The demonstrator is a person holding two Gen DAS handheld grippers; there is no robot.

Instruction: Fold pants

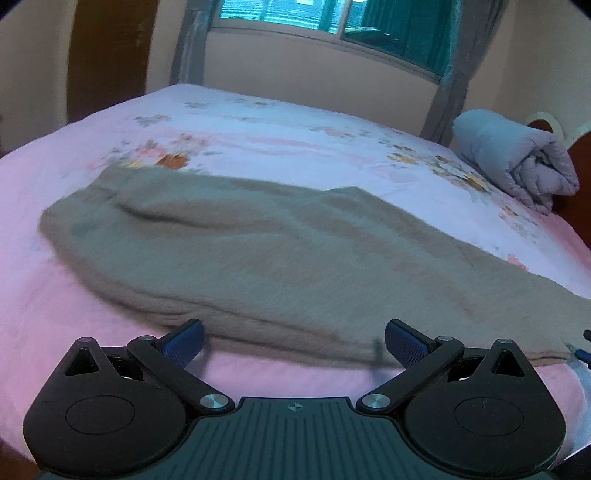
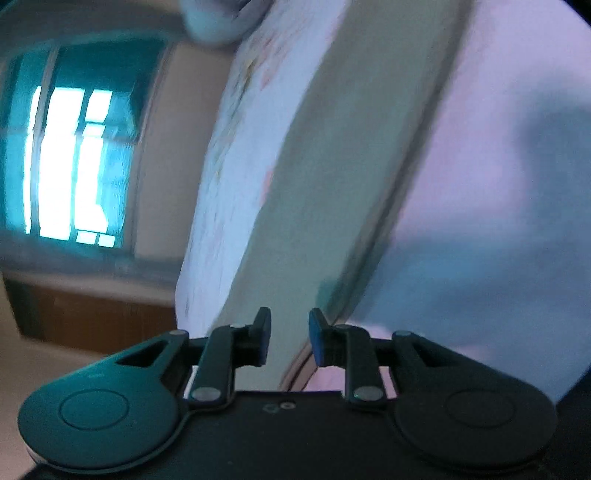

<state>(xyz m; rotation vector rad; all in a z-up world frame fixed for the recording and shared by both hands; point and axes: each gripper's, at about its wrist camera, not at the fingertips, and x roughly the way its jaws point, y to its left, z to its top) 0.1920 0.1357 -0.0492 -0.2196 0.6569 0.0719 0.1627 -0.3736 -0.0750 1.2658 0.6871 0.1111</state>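
The pants (image 1: 280, 254) lie stretched across the bed (image 1: 44, 295), a long greyish-tan strip of soft, slightly fuzzy knit running from a bunched, rounded end at the far left to a flatter end at the near right. They look already doubled lengthwise, one leg over the other, with a thick rolled edge along the near side, so I judge the lengthwise fold done and the crosswise fold still to come.

The left gripper (image 1: 293, 338) hovers just off that near edge, its jaws spread wide with nothing between the blue ribbed pads. The right gripper (image 2: 289, 341) points along the length of the cloth near its end, its view tilted and badly blurred; its jaws stand parted with a narrow gap, and I see no fabric caught in them.

The next move, I think, calls for each gripper to pinch a corner of one end and carry it over to the other, keeping both layers together.

Under the pants the sheet is smooth and pale pink with faded flower prints. A puffy lilac quilt (image 1: 517, 158), rolled up, sits at the far right, and a window (image 1: 332, 18) with grey curtains stands behind
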